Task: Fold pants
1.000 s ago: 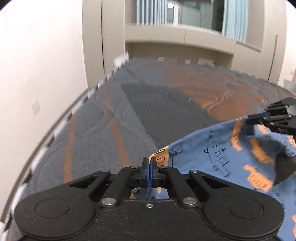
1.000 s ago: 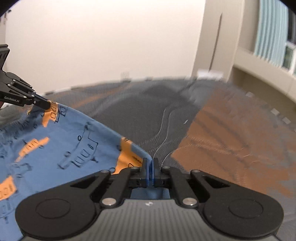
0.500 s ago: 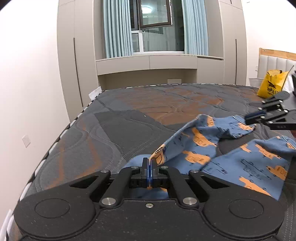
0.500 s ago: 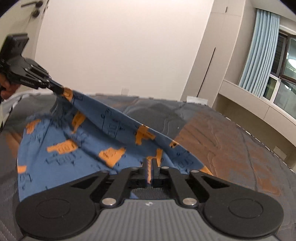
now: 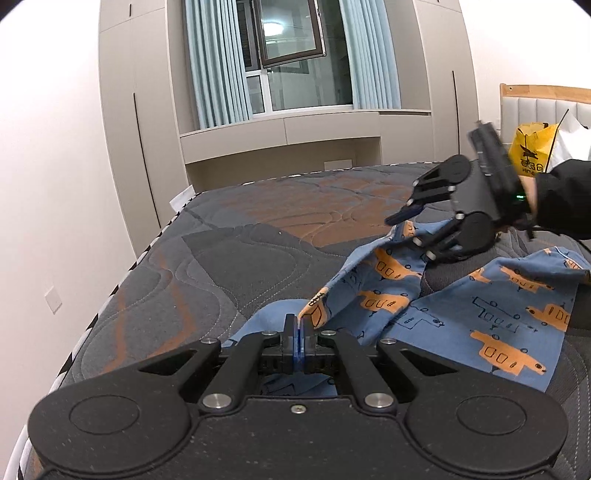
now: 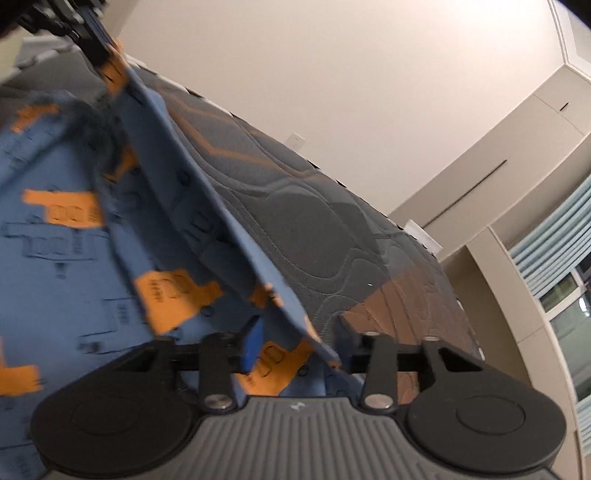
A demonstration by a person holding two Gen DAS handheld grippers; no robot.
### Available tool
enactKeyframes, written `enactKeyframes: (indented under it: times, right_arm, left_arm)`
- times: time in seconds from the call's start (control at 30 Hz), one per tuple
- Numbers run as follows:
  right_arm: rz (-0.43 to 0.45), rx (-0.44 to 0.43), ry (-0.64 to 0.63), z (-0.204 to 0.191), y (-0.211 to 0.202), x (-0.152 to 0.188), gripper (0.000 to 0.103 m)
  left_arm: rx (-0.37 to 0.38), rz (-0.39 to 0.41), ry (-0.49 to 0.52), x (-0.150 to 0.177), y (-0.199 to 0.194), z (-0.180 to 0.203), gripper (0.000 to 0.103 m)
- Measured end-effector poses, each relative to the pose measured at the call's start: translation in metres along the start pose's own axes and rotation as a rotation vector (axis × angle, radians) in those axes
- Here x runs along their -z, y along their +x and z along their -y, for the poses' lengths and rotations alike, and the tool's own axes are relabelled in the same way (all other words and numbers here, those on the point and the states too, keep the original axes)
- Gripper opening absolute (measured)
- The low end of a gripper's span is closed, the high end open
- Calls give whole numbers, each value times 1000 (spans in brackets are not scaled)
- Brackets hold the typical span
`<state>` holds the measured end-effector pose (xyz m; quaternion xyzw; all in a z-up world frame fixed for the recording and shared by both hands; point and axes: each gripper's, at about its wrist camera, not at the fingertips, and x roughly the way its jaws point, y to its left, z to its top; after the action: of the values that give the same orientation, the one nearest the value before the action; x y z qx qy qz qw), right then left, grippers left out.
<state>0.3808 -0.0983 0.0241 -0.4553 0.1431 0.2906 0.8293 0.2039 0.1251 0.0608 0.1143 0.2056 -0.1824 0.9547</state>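
Blue pants (image 5: 498, 306) printed with orange vehicles lie spread and rumpled on the mattress (image 5: 221, 266). My left gripper (image 5: 297, 332) is shut on a hem of the pants just above the bed. To the right, my right gripper (image 5: 410, 232) is rolled on its side over another part of the hem. In the right wrist view its jaws (image 6: 299, 347) are opening, and the blue hem (image 6: 280, 310) runs loosely between the pads, which do not press on it. The left gripper (image 6: 85, 33) shows at the top left, pinching the far end of that hem.
The grey and orange quilted mattress (image 6: 314, 221) stretches toward a window wall with cupboards. A yellow bag (image 5: 528, 151) stands by the headboard at the right. A dark sleeve (image 5: 561, 199) holds the right gripper. The bed's left edge (image 5: 122, 280) runs along a white wall.
The right gripper has rolled over and its jaws have parted, so the hem it pinched now hangs slack between them. The left gripper stays shut on its hem and has settled.
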Motion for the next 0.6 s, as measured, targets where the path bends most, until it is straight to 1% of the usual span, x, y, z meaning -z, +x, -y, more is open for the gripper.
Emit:
enactKeyframes:
  times: [0.03, 0.1, 0.2, 0.27, 0.37, 0.43, 0.47, 0.53, 0.6]
  right_arm:
    - [2, 2, 18, 0, 7, -1, 11]
    - [26, -10, 53, 0, 14, -1, 1]
    - [62, 40, 47, -6, -3, 3, 0]
    - [94, 79, 79, -12, -31, 10, 0]
    - [126, 127, 90, -32, -85, 20, 0]
    - [114, 128, 101, -54, -121, 27, 0]
    - [98, 122, 99, -65, -132, 29, 0]
    - [57, 109, 86, -93, -151, 37, 0]
    - [12, 75, 95, -119, -159, 43, 0]
  left_arm:
    - [-1, 2, 1, 1, 0, 0, 0]
    - [-4, 4, 5, 2, -1, 0, 0]
    - [-16, 21, 31, 3, -10, 3, 0]
    - [-21, 48, 67, 7, -20, 7, 0]
    - [22, 81, 105, 22, -34, 13, 0]
    - [60, 89, 127, 33, -39, 18, 0]
    - [85, 88, 142, 42, -41, 22, 0]
    - [111, 61, 163, 57, -40, 31, 0]
    - [110, 22, 186, 72, -36, 40, 0]
